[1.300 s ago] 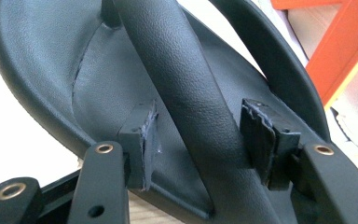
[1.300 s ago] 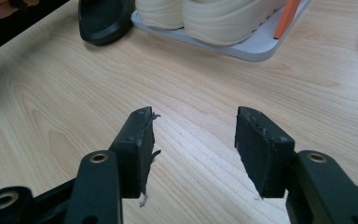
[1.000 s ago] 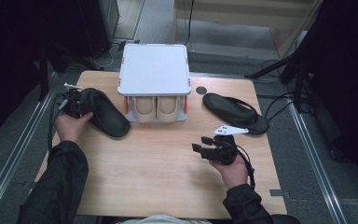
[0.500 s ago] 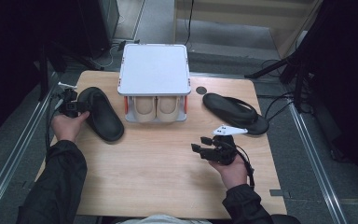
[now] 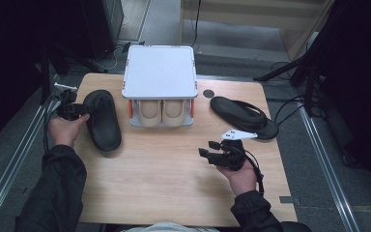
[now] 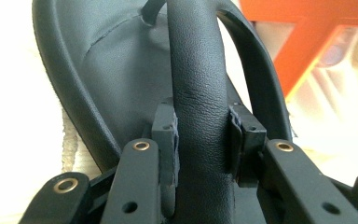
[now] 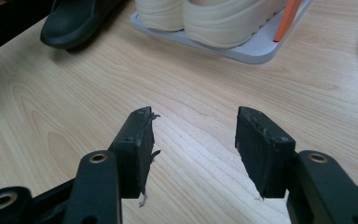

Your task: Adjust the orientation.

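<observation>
Shifted since a second ago: black sandal (image 5: 101,120) now lies closer to the left edge of the surface (image 5: 164,183), left tool (image 5: 72,110) having just been closing on its strap (image 6: 198,93).
Left tool: clenched on strap. Right tool (image 5: 217,151): released, hovering above bare wood. Second sandal (image 5: 244,116) lies right of white shoe rack (image 5: 160,72).

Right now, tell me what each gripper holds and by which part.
The left gripper has just closed on the strap of the left sandal. The right gripper holds nothing; its jaws stand open over the table.
</observation>
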Demonstrator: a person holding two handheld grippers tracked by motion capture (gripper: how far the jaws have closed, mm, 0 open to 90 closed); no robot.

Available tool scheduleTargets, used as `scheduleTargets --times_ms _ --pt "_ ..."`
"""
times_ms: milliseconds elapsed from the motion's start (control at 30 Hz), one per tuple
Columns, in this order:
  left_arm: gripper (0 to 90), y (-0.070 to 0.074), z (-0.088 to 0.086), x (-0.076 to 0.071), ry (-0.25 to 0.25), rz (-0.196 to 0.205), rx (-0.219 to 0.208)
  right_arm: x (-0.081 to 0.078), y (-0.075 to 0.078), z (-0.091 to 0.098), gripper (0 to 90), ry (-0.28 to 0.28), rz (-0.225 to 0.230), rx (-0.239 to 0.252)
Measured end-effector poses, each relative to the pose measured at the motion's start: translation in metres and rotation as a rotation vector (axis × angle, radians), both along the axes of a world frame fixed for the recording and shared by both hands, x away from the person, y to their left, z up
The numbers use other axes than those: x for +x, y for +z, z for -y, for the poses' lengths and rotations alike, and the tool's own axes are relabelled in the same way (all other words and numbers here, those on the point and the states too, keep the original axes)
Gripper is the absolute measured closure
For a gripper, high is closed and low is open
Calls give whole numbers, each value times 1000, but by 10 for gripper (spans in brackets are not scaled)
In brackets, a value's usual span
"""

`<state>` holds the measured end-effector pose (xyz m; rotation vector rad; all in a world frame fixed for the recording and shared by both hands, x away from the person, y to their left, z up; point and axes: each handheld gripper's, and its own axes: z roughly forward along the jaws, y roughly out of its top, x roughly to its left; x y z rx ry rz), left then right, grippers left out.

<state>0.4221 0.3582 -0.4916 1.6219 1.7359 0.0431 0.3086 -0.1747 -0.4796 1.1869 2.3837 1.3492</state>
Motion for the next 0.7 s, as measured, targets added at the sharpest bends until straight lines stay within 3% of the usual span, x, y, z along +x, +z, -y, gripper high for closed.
scheduleTargets --times_ms 267,500,700 --pt "685 13 1 -14 -21 8 30 2 1 -1 473 7 3 6" --pt "684 23 6 -34 -55 12 53 5 4 -1 472 11 8 10" --pt "685 29 14 -54 -95 33 -7 9 6 -2 465 15 16 12"
